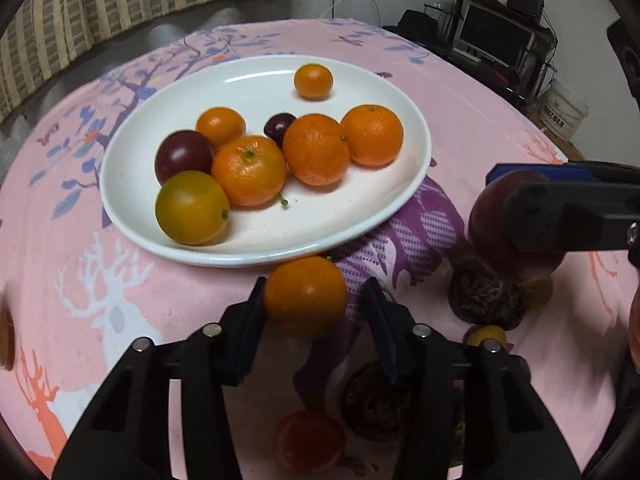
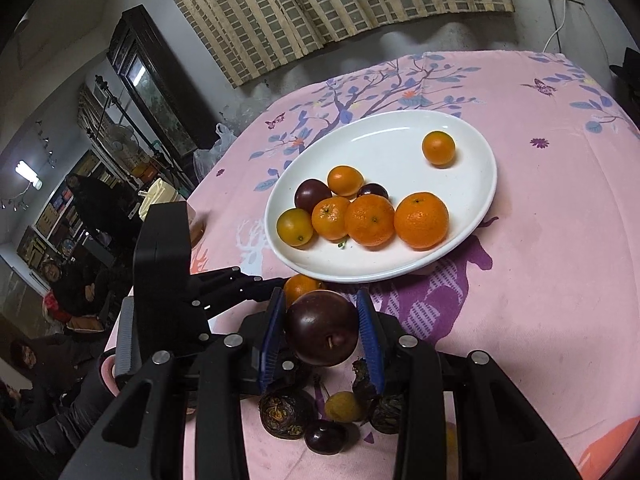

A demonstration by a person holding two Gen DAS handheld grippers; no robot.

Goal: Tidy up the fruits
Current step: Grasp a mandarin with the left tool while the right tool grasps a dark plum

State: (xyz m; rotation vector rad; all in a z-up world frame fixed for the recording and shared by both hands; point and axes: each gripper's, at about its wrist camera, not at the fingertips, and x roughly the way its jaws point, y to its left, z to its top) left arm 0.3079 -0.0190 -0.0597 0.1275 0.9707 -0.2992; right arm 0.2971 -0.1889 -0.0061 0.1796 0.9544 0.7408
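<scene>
A white oval plate (image 1: pixel 392 92) (image 2: pixel 472 136) on the pink cloth holds several oranges and two dark plums. My left gripper (image 1: pixel 316 304) stands just short of the plate's near rim with an orange (image 1: pixel 306 296) between its fingers; only the left pad touches it, and a gap shows at the right pad. My right gripper (image 2: pixel 322 330) is shut on a dark red apple (image 2: pixel 322 330) and holds it above the cloth, to the right of the left gripper. The apple also shows in the left wrist view (image 1: pixel 496 216).
Loose fruit lies on the cloth near both grippers: dark wrinkled fruits (image 1: pixel 486 300) (image 2: pixel 282 416), a small yellow fruit (image 2: pixel 342 406), a dark cherry (image 2: pixel 324 436) and a reddish fruit (image 1: pixel 310 440). A desk with a monitor (image 1: pixel 496 36) stands beyond the table.
</scene>
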